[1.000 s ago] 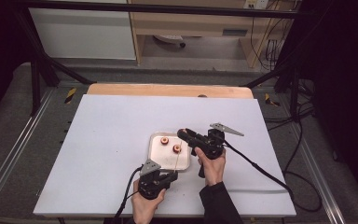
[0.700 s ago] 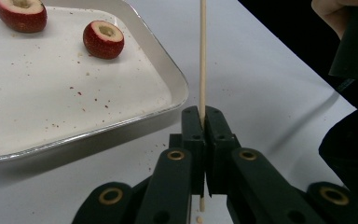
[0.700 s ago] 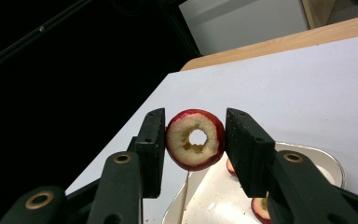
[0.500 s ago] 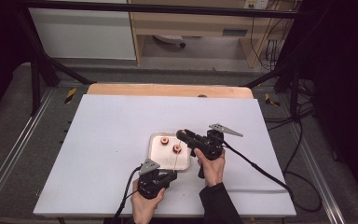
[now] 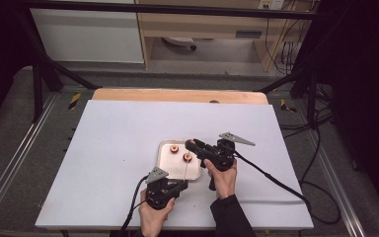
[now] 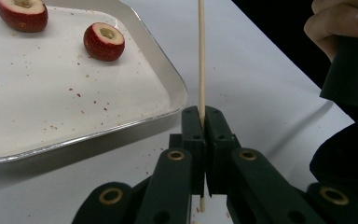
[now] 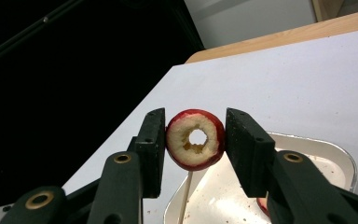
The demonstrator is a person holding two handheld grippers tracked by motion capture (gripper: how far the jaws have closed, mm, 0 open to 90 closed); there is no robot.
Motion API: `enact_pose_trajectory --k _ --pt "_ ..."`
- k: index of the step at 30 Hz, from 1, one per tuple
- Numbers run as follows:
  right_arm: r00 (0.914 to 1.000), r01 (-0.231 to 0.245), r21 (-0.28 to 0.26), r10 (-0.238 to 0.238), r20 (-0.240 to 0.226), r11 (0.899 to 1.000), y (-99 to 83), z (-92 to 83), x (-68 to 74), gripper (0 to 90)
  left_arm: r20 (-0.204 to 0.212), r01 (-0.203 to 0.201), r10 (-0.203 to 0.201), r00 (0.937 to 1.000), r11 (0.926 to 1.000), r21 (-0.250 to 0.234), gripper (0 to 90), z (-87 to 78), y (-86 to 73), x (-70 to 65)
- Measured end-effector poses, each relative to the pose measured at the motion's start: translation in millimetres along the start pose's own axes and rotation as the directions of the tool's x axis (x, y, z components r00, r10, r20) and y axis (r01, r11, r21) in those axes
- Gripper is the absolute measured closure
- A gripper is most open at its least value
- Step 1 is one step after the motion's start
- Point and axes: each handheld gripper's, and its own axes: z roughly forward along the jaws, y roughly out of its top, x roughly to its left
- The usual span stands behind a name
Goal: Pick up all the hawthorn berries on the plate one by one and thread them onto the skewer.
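Observation:
My left gripper (image 6: 201, 119) is shut on a thin wooden skewer (image 6: 201, 56) that stands up from its jaws beside the tray's near right corner. My right gripper (image 7: 195, 122) is shut on a cored red fruit piece (image 7: 182, 140), its hole facing the camera, held above the skewer's tip (image 7: 185, 198). Two more cored red fruit pieces (image 6: 22, 11) (image 6: 104, 41) lie on the white tray (image 6: 121, 107). In the high view the left gripper (image 5: 181, 184) is at the tray's front edge and the right gripper (image 5: 191, 144) reaches over the tray (image 5: 165, 163) from the right.
The tray sits near the middle of a white table (image 5: 118, 138) with a wooden strip (image 5: 177, 95) along its far edge. The hand (image 6: 340, 23) on the right gripper is close to the skewer's right. Cables (image 5: 276, 180) trail off the table's right side.

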Motion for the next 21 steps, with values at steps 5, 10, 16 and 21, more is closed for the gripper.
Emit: enact_pose_trajectory --k 5,10,16,21 --pt "0.9995 0.03 0.024 -0.03 -0.013 0.999 -2.8 0.2 -0.3 59.8 -0.001 0.006 -0.006 1.0 1.0 -0.002 88.2 -0.3 4.2 0.6" --pt "0.9992 0.034 0.052 -0.033 -0.023 0.998 -5.8 1.0 0.2 59.9 -0.014 -0.006 0.006 0.9999 1.0 -0.004 88.3 -1.1 11.8 1.1" --pt "0.9981 0.06 0.081 -0.059 -0.017 0.995 -9.6 0.4 0.8 59.9 -0.022 -0.015 0.015 0.9996 0.9998 0.014 88.3 1.3 14.4 3.5" --pt "0.9971 0.071 0.124 -0.067 -0.037 0.99 -17.1 2.7 1.7 59.9 -0.044 -0.032 0.032 0.9985 0.9993 0.018 88.3 2.4 21.6 6.4"
